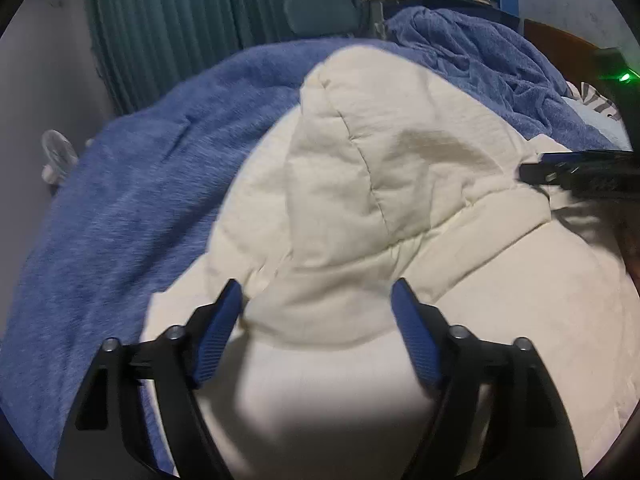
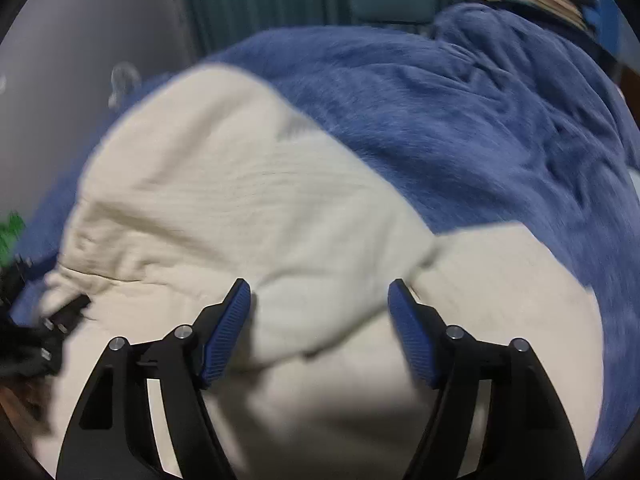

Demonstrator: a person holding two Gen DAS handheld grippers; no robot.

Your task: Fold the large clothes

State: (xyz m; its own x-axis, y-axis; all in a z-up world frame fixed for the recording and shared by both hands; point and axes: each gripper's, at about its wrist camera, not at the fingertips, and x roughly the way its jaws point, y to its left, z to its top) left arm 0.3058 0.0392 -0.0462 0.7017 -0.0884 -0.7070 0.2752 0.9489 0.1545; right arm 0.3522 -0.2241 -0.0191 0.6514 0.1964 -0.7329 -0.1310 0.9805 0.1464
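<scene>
Covering bed: blue blanket (image 1: 120,200) w/ cream hoodie (image 1: 360,160), curtain (image 1: 180,8) behind.

The left claw (image 1: 318,300), jaws spread, hangs over a cream hooded garment (image 1: 360,184) on a blue blanket (image 1: 120,200).

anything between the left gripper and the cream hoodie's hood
Nothing visible. The left gripper is open right above the cream hoodie, its fingers either side of the hood base. The right gripper, also open, works the hood's other side, clear of the path.
</scene>
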